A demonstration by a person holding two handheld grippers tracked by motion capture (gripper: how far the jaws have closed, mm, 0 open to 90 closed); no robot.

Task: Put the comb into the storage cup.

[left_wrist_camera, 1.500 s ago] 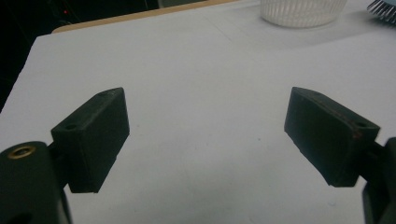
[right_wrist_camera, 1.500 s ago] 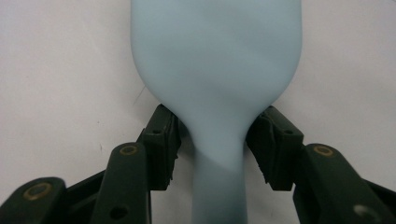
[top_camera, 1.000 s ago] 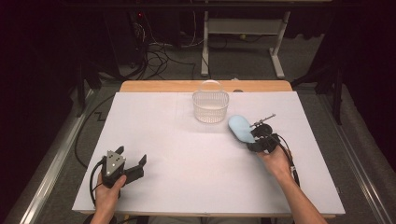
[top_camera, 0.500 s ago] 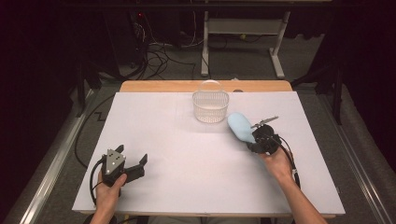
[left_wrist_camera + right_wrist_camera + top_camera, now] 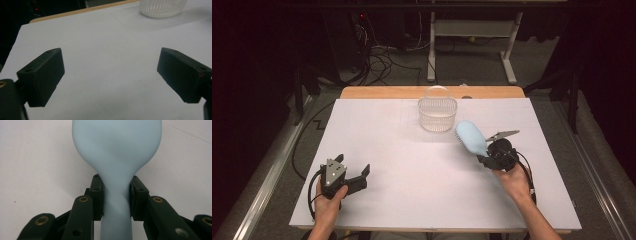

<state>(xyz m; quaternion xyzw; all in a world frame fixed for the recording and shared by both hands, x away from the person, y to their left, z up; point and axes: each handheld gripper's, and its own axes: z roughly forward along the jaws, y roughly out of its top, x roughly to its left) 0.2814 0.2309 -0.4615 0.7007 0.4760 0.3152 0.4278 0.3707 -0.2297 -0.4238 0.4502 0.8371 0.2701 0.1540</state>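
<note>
While it looks light and stiff, the pale blue brush (image 5: 470, 138) has a smooth, possibly slippery handle, so its narrow neck is the sensible hold. The right tool (image 5: 116, 195) pinches it there, lifted over the worktop (image 5: 412, 165) near the basket (image 5: 437, 114). The left tool (image 5: 111, 75) is spread wide, empty.

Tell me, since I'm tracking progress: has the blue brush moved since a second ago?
Yes. The blue brush, clamped in the right hand-held gripper, has shifted closer to the white basket.
</note>
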